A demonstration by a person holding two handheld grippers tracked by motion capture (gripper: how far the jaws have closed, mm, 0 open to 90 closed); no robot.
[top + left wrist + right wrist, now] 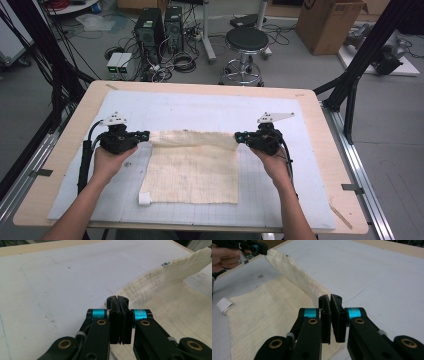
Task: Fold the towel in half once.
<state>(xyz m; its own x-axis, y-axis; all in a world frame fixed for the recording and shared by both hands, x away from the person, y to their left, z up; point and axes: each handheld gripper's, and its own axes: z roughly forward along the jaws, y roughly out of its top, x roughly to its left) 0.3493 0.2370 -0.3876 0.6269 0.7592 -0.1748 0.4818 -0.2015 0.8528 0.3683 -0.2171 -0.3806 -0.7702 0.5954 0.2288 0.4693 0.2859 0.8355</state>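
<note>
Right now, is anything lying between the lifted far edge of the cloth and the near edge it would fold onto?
Nothing visible. Both grippers, left and right, grip the far corners of the cloth; its flat part is bare up to the near edge, bar its own white tag.

**A Lab Room for Testing Machines**

This place looks like a lab or a workshop. A light wooden table (60, 165) with a pale grey grid mat (200, 107) sits in the middle. On the grey floor at 11 o'clock stand two black computer towers (159, 27) with a tangle of black cables (172, 62) around them. Two small white boxes with green lights (119, 65) sit next to them. At 12 o'clock is a round black stool (246, 42). At 1 o'clock is a brown cardboard box (327, 22). Black metal frame bars (370, 47) stand at 2 o'clock.
</note>
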